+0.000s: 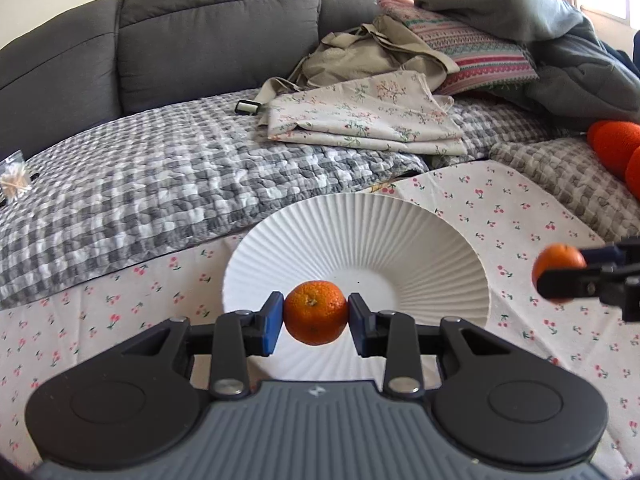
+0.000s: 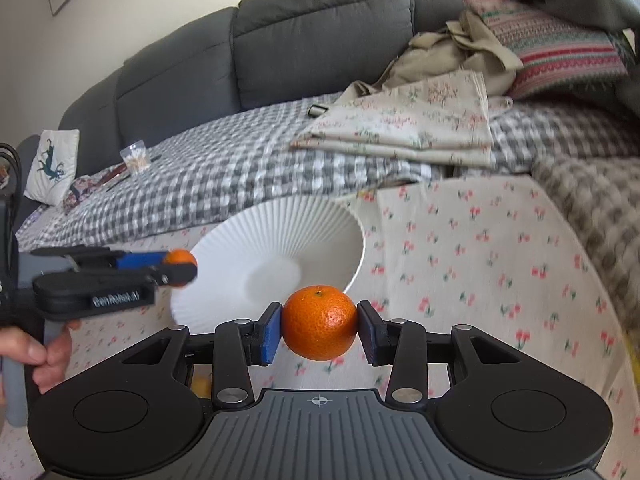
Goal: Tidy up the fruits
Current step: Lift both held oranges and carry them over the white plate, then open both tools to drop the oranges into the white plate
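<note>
At the lower centre of the left wrist view, my left fingers (image 1: 316, 314) pinch a small round orange mandarin (image 1: 316, 312) by its sides, above the near rim of the white ribbed ceramic plate (image 1: 356, 232). My right fingers (image 2: 319, 330) pinch a second, bigger orange mandarin (image 2: 319, 322) just right of that plate. Both fruits look light, soft-skinned and easy to bruise, so a gentle hold across the widest part suits them. Nearly round, they have no clear long axis; the stem end of the left one faces the camera, that of the right one points up.
</note>
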A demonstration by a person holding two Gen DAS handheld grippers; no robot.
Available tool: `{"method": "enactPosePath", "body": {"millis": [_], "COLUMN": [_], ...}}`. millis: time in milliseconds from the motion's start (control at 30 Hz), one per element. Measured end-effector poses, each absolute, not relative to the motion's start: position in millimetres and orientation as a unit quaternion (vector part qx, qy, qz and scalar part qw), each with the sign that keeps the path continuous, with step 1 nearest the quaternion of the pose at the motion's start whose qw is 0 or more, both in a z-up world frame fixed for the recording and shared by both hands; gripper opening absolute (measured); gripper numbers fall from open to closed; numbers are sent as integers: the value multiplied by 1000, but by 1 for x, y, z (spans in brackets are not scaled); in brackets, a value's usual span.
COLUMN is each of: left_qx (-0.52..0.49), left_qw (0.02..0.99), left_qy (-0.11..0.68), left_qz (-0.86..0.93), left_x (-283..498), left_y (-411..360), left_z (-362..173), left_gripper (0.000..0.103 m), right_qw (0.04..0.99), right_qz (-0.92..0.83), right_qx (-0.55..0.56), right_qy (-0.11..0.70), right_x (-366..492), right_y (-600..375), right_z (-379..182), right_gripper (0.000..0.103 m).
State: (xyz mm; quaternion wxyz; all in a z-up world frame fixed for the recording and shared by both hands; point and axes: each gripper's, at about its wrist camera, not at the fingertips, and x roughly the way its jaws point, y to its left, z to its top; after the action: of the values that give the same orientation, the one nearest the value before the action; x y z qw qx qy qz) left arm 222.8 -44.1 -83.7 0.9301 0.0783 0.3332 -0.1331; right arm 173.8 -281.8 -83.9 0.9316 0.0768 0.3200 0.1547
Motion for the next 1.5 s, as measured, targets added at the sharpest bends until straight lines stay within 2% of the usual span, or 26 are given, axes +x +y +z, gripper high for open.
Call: {"method": "enactPosePath", "body": {"millis": [367, 800, 1067, 1233, 1500], "left_qx": [92, 127, 130, 110, 90], "left_qw": [927, 922, 921, 925, 923], "left_qy": [340, 339, 338, 332, 345], "left_qz": [-132, -138, -141, -150, -146], "left_x": [254, 256, 259, 251, 227], "left_y": [-51, -59, -59, -48, -23], "left_z": [-105, -124, -125, -113, -94], "left_gripper": [33, 35, 41, 49, 52], "right_qw": [936, 926, 931, 934, 935], "right_qz": [157, 188, 173, 169, 158], "right_qx": [39, -12, -7, 14, 23], "right_qy": [314, 326, 323, 313, 316], "right_x": [229, 248, 256, 249, 230], "right_y": [-251, -214, -214, -226, -243], "right_z": [-96, -126, -132, -125, -102], "right_gripper": [39, 39, 41, 58, 60]}}
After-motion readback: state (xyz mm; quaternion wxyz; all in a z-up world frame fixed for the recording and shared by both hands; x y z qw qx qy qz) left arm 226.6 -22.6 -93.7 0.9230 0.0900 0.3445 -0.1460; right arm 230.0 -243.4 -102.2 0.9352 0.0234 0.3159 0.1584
